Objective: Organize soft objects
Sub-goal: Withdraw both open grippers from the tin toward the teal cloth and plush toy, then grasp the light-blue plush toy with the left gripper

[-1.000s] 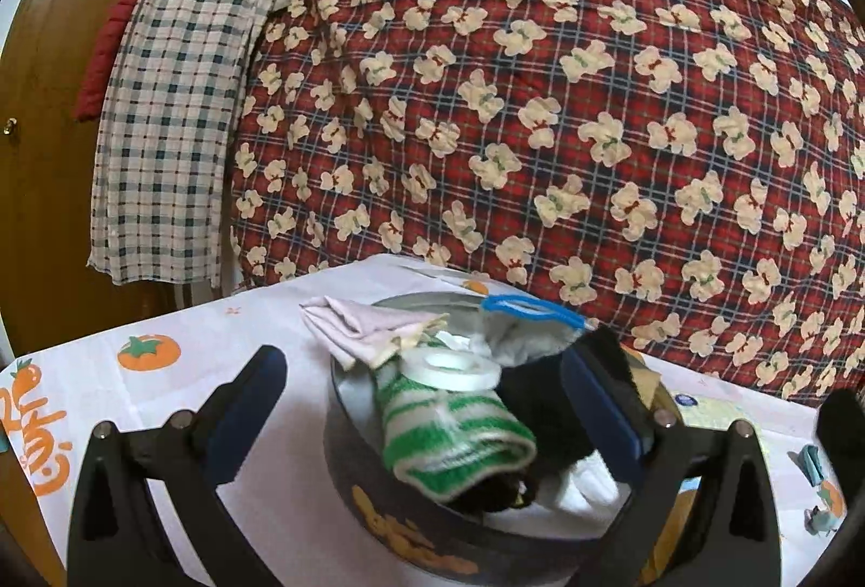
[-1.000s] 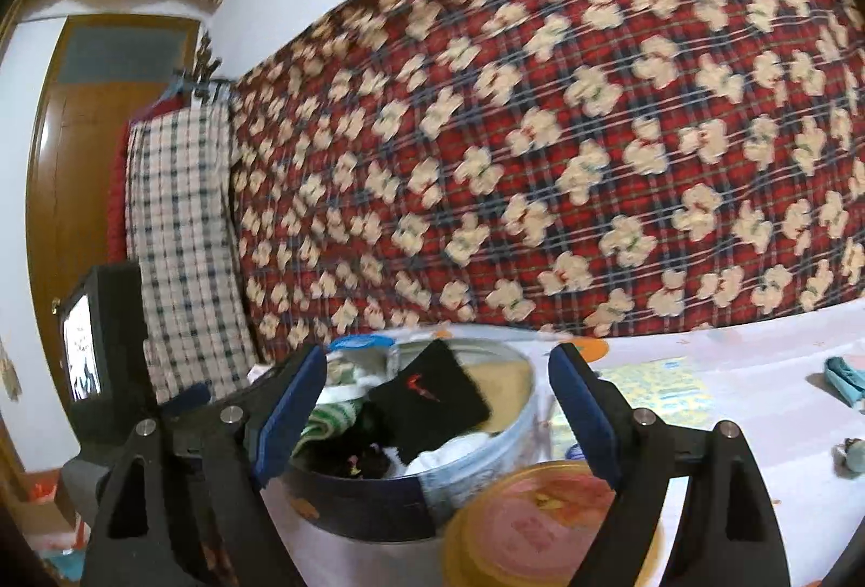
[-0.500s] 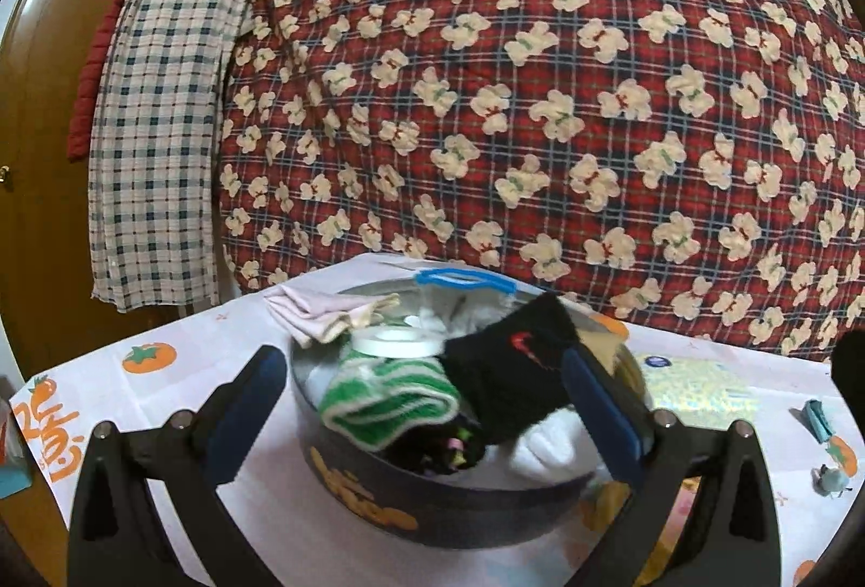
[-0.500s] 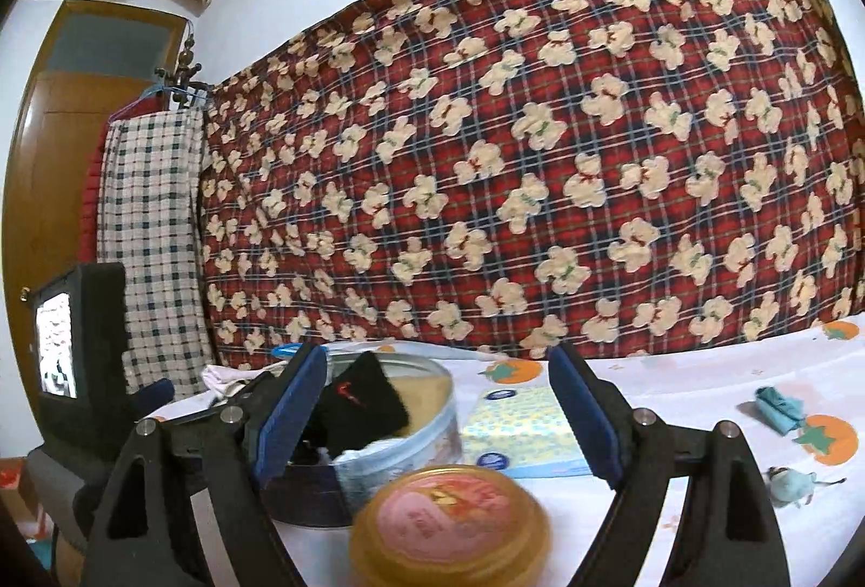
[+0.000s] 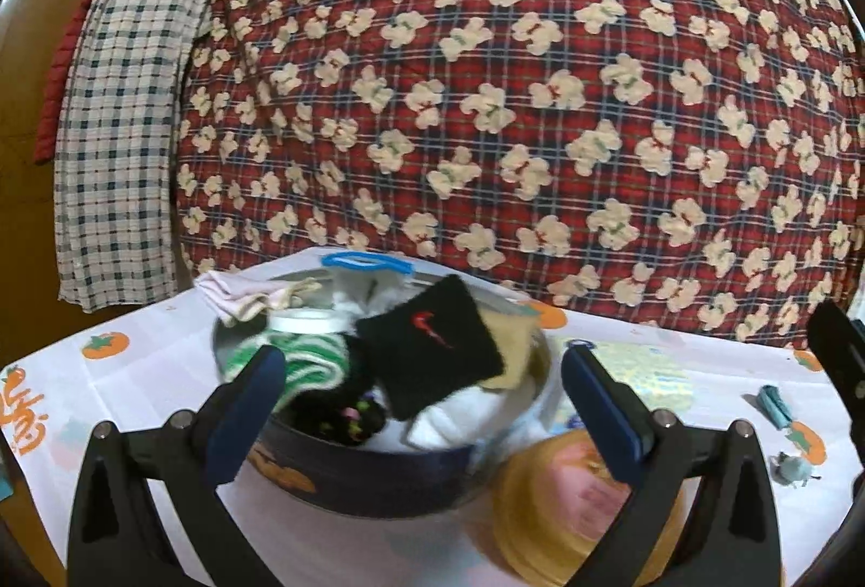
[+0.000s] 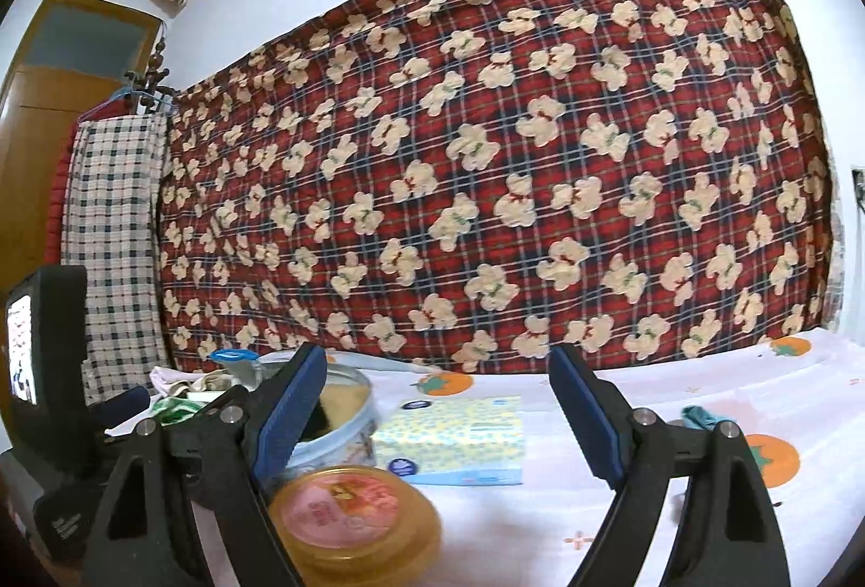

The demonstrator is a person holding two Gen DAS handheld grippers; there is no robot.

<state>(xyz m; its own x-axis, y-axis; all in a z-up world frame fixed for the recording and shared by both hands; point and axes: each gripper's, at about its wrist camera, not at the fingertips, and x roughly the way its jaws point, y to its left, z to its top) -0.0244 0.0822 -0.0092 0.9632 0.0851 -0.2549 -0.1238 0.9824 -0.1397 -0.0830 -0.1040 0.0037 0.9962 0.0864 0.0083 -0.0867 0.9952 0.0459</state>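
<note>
Black plastic arms with blue pads frame the left wrist view, where the left hand-held gripper [image 5: 416, 403] stands spread with nothing pinched. Just past its pads sits the round tin [image 5: 346, 471], heaped with soft things: a black wristband [image 5: 432, 352] with a red logo on top, a green-and-white knit piece [image 5: 303, 365], a white cloth [image 5: 459, 419], and a pale pink cloth [image 5: 232, 289] draped over the far rim. The tin looks full, so the step in hand is probably fetching what remains. A teal cloth [image 5: 773, 403] and a small grey soft thing [image 5: 792, 468] lie well apart on the far right. To do this well, the pads should come down on either side of a fold and gather the fabric, not scrape the worktop [image 5: 135, 371]. An amber jar [image 5: 578, 495] stands just beside the tin and should be skirted.

From the right wrist view, the right hand-held gripper [image 6: 438, 408] is likewise spread wide and empty, aimed at a yellow-patterned tissue pack [image 6: 454, 441]. The teal cloth [image 6: 703, 417] shows just behind its right arm. A white cover printed with orange fruit dresses the worktop [image 6: 703, 381]. Behind hangs a red plaid blanket [image 6: 486, 154] with cream bears, beside it a checked cloth [image 6: 113, 230] on a hanger and a wooden door [image 6: 59, 62].
</note>
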